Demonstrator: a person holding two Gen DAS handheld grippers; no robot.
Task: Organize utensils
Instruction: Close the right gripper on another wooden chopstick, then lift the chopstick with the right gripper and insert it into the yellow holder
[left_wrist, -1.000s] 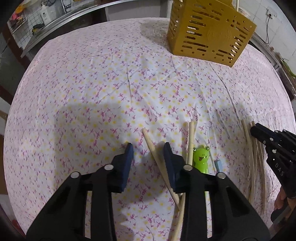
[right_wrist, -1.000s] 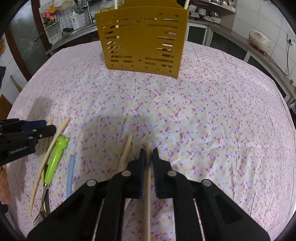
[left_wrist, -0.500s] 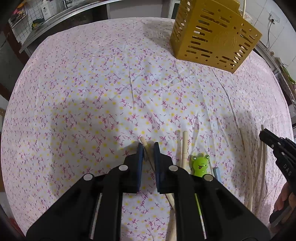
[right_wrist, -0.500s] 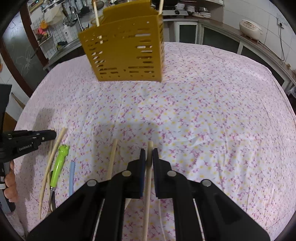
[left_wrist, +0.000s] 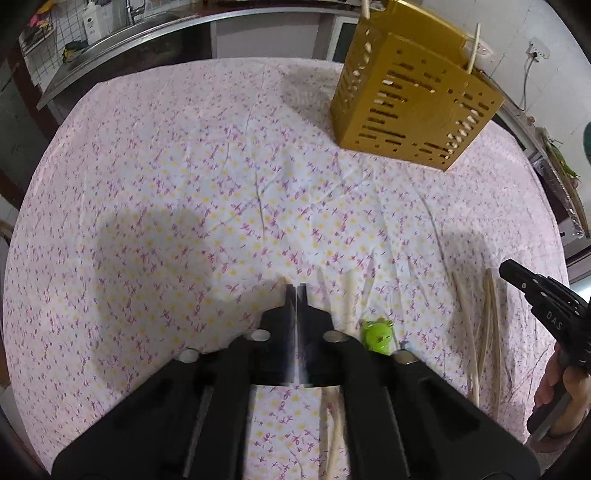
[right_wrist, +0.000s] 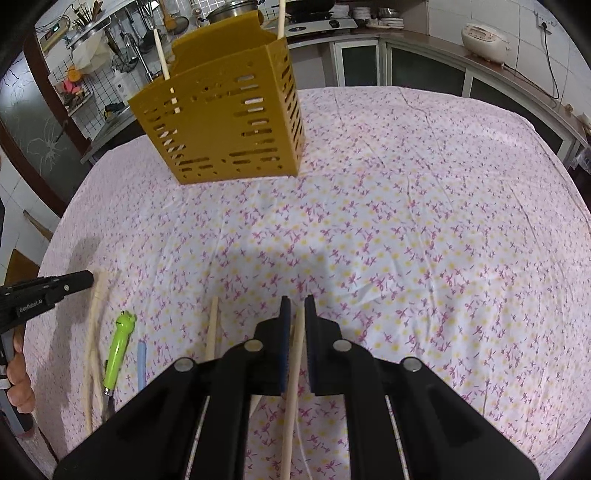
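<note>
Mustard-yellow slotted plastic utensil basket (left_wrist: 413, 107) stands near the far edge of the floral tablecloth (left_wrist: 184, 184); open cloth lies between it and the left gripper (left_wrist: 296, 291), pinching a pale wooden chopstick (left_wrist: 283, 281). Right wrist view: the right gripper (right_wrist: 297, 308) clamps another wooden chopstick (right_wrist: 293, 373), basket (right_wrist: 229, 125) well ahead.

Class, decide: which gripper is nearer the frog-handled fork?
Left. The left gripper sits just beside the frog-handled fork; the right gripper hovers farther off, past the loose chopsticks.
</note>
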